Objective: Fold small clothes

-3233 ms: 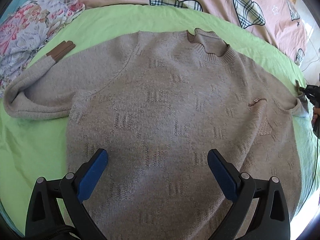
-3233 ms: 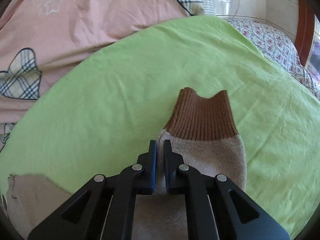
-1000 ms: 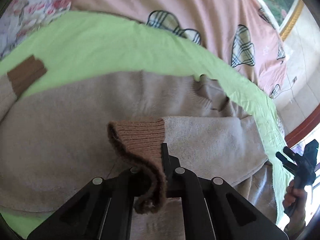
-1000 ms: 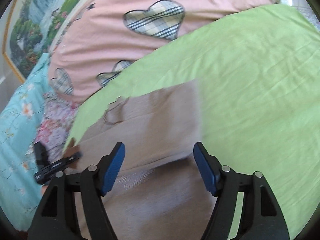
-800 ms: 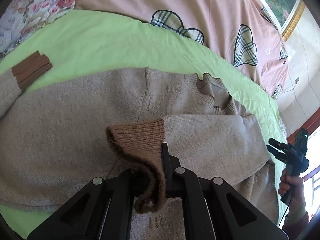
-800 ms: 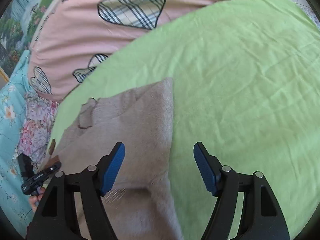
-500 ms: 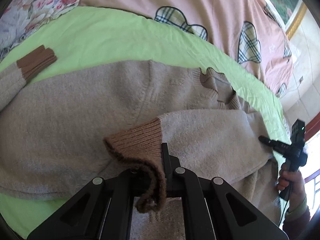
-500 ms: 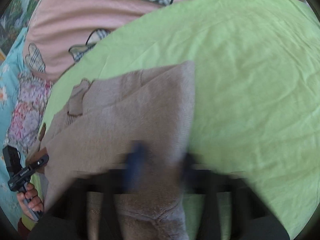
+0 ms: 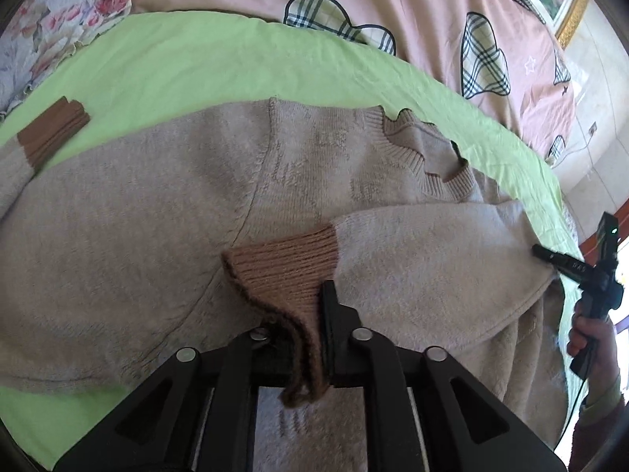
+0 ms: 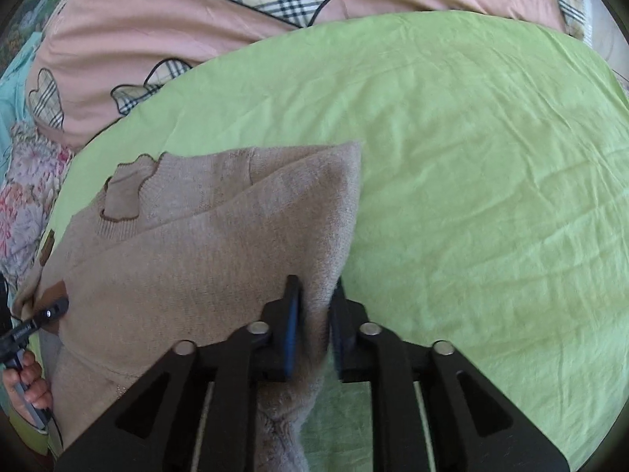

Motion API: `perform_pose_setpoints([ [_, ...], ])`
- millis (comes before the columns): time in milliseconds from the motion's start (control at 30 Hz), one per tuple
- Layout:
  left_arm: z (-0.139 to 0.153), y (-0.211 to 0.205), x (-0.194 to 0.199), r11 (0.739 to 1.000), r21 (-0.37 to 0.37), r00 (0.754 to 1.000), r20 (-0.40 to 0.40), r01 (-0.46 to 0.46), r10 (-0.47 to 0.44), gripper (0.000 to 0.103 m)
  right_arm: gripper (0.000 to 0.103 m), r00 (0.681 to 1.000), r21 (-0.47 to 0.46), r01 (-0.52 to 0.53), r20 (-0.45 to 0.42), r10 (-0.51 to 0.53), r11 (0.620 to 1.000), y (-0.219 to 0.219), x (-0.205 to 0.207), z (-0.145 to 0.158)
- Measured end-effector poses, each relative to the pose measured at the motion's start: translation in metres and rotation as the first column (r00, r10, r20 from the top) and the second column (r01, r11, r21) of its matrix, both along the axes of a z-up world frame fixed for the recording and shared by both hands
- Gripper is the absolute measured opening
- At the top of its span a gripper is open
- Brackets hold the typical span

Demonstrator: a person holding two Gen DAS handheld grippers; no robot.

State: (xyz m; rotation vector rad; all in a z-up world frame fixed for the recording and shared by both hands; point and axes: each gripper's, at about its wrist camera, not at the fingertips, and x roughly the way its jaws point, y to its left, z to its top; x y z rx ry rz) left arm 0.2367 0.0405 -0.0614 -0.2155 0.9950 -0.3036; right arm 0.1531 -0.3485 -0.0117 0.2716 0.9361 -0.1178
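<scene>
The left gripper (image 9: 298,326) pinches the brown cuff (image 9: 283,271) of one sleeve (image 9: 424,271); its jaws have just eased apart a little, yet the knit sits bunched between the pads and a loose flap of cuff hangs down at 6 o'clock of them. The right gripper (image 10: 314,314) is closed on the folded side edge of the sweater (image 10: 188,259), a ridge of beige knit standing up between its blue-lined fingers; those jaws have just opened slightly, with the cloth between them.

Outward from the left gripper, the sleeve runs off to 3 o'clock and lies folded across the sweater's chest. The collar (image 9: 428,149) sits at about 1 o'clock, and the other sleeve's brown cuff (image 9: 51,129) lies flat at 10 o'clock, not yet folded in. In the left wrist view the person's right hand (image 9: 589,338) shows at 3 o'clock, at the sweater's edge.

The sweater rests spread on the green sheet (image 10: 471,157), with pink bedding (image 10: 157,31) beyond it at 12 o'clock.

The knit looks soft, thick and light, and it likely drapes and stretches rather than holding a crease, so a fold may slump once let go. It should not slip much against the sheet. The ribbed cuffs, hem and shoulder seams look like the firmest places to grip; pinching a single layer mid-panel would probably just pull up a peak. The far cuff seems the next sound hold.
</scene>
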Motion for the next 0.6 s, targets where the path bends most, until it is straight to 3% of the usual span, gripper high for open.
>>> perform_pose_setpoints([
  [133, 0.009, 0.016, -0.021, 1.0, -0.009, 1.0, 0.005, -0.016, 0.016, 0.018, 0.043, 0.997, 0.056, -0.004, 0.081, -0.001, 0.998, 0.011, -0.027, 0.023],
  [233, 0.02, 0.033, -0.042, 0.999, 0.009, 0.999, 0.029, -0.044, 0.044, 0.024, 0.046, 0.993, 0.097, -0.038, 0.116, 0.026, 0.995, 0.028, -0.044, 0.032],
  [400, 0.039, 0.062, -0.062, 0.993, 0.067, 0.992, 0.077, -0.101, 0.095, 0.051, 0.046, 0.988, 0.17, -0.121, 0.117, 0.102, 0.978, 0.072, -0.056, 0.027],
  [533, 0.053, 0.082, -0.056, 0.981, 0.131, 0.985, 0.111, -0.146, 0.132, 0.056, 0.046, 0.98, 0.187, -0.191, 0.093, 0.176, 0.964, 0.11, -0.063, 0.016],
  [600, 0.058, 0.091, -0.047, 0.97, 0.164, 0.979, 0.129, -0.177, 0.157, 0.07, 0.046, 0.976, 0.205, -0.214, 0.08, 0.202, 0.955, 0.123, -0.066, 0.009],
])
